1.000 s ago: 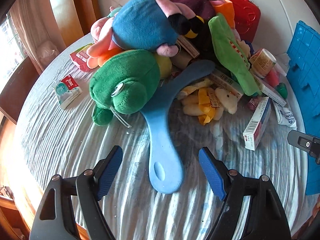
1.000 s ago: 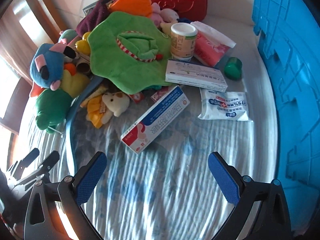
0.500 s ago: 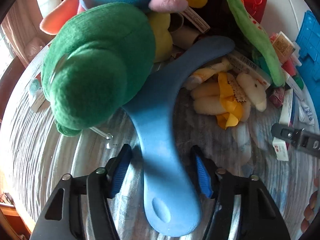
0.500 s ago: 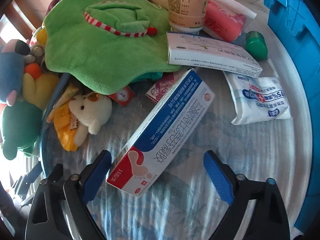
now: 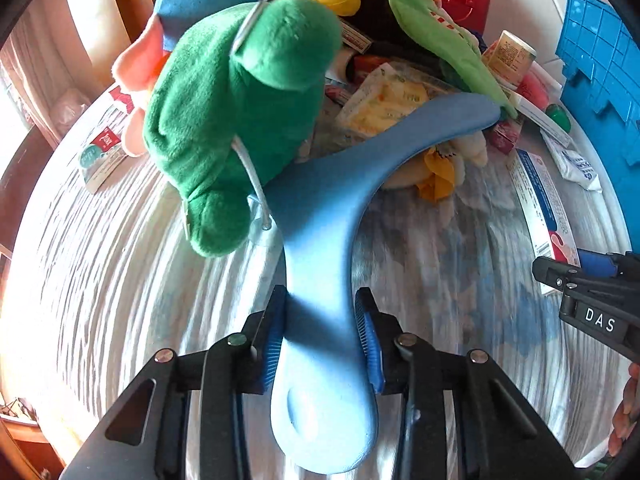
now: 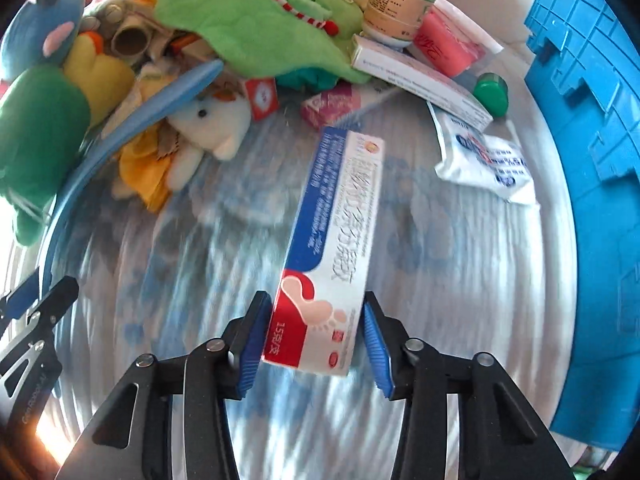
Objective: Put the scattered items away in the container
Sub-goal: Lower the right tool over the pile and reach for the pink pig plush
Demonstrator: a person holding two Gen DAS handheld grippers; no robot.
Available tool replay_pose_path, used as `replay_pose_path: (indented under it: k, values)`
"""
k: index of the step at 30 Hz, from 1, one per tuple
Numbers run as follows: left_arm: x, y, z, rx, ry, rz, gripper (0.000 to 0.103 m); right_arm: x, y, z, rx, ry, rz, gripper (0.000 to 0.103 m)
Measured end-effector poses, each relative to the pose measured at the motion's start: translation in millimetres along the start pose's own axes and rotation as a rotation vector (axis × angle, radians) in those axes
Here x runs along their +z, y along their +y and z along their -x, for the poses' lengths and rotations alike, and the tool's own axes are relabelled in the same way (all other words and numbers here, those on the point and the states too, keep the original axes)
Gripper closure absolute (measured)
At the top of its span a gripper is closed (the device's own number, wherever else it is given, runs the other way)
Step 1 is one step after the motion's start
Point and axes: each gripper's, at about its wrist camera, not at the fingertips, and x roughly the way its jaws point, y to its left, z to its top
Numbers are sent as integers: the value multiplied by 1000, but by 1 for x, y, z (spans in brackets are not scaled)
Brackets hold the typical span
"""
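Our left gripper [image 5: 322, 332] is closing, its ribbed blue pads against the flat handle of the smooth, curved blue paddle [image 5: 320, 216], whose far end reaches into the toy pile. A fuzzy green plush [image 5: 236, 108] leans on the paddle. Our right gripper [image 6: 314, 338] is closing on the near end of a long cardboard box [image 6: 332, 240] lying on the rippled cloth [image 6: 200, 280]. The ribbed blue plastic crate [image 6: 592, 120] stands to the right.

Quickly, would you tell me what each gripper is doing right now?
Left gripper: jaws closing on the blue shoehorn.
Right gripper: jaws closing on the foot-cream box.
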Motion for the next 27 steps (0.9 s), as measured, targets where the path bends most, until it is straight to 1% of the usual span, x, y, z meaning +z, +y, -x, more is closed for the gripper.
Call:
replay_pose_path:
  k: [4, 6, 8, 10, 12, 14, 16, 17, 18, 20, 22, 24, 27]
  values:
    - [-14, -5, 20, 20, -2, 6, 69, -24, -5, 9, 32, 15, 37, 57]
    - [-16, -4, 27, 3, 10, 19, 69, -30, -10, 18, 46, 4, 32, 46]
    - [-11, -6, 37, -7, 7, 17, 69, -31, -14, 31, 52, -23, 30, 26]
    - [-10, -4, 49, 11, -9, 6, 68, -31, -16, 44, 64, -50, 27, 20]
    - [-3, -2, 61, 9, -23, 4, 65, -29, -15, 57, 78, -69, 23, 19]
    - [10, 10, 73, 1, -43, 14, 65, -29, -10, 68, 100, -88, 25, 14]
    - [12, 22, 93, 7, -74, 24, 64, -41, -3, 65, 126, -112, 29, 14]
    - [18, 29, 98, 16, -90, 27, 61, -39, 4, 69, 140, -123, 29, 14]
    - [23, 34, 101, 28, -105, 32, 52, -28, 16, 73, 156, -134, 28, 14]
    - [34, 53, 107, 55, -133, 46, 41, -21, 28, 89, 193, -158, 25, 14]
    - [48, 73, 108, 62, -155, 59, 40, -8, 50, 97, 220, -181, 32, 14]
    - [63, 94, 107, 51, -162, 65, 40, 8, 72, 103, 228, -207, 37, 14]
    - [93, 112, 99, -10, -171, 41, 40, 27, 97, 108, 209, -237, 23, 14]
